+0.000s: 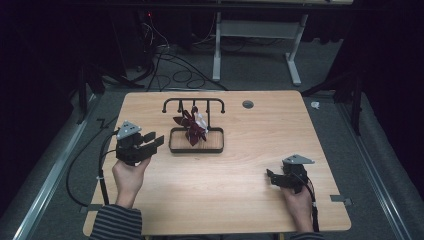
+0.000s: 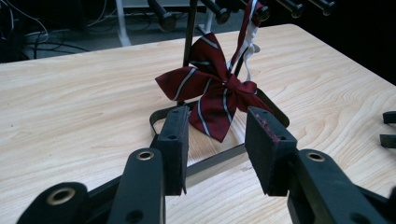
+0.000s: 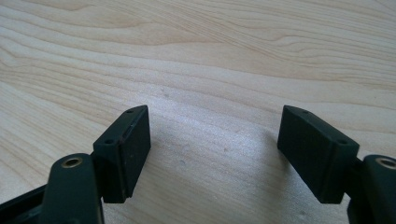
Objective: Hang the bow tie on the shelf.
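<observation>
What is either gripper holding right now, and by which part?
Nothing is held. The left gripper is open, its jaws apart and short of the striped bow tie hanging on the rack. The right gripper is open over bare table.

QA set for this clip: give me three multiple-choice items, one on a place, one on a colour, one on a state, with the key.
1. Where is the bow tie?
A. hanging on the rack over its tray
B. flat on the bare table
C. between gripper jaws

2. The bow tie's main colour?
A. blue
B. dark red
C. yellow

3. State of the right gripper?
A. shut on cloth
B. shut, nothing held
C. open, nothing held

Key: A, it dangles from a rack peg; B, dark red with pale stripes; C, bare table shows between its spread jaws.
</observation>
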Motion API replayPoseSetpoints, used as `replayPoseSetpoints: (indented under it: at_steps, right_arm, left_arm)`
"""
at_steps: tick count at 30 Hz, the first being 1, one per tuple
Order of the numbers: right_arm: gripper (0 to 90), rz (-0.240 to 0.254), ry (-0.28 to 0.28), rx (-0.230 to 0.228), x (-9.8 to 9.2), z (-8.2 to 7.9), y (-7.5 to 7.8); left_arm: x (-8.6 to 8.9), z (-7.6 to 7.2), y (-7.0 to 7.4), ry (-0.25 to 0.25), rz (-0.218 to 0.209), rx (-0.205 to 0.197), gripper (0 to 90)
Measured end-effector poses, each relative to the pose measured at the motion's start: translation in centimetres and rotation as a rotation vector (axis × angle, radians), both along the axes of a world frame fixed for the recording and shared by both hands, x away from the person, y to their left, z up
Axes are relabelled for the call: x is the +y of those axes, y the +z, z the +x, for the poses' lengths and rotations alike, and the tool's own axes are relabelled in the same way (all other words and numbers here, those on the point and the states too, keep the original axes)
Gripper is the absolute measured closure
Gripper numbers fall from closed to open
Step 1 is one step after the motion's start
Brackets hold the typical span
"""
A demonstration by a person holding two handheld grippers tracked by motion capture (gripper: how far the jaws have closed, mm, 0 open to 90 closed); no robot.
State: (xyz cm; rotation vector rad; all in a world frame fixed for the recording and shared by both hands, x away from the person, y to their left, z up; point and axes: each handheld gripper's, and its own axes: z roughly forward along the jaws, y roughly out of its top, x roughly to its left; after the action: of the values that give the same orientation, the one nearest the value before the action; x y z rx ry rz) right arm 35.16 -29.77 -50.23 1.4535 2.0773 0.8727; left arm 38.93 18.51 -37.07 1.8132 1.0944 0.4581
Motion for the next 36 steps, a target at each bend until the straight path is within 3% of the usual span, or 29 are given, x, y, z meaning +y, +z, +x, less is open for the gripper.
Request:
replayPoseSetpoints:
  at_steps: [36]
  right_arm:
    - [26.9, -0.002, 0.001, -0.001, 0.0, 0.0, 0.0]
  left_arm:
    - [2.0, -1.3, -3.7, 0.055, -0.046, 0.088, 57.7]
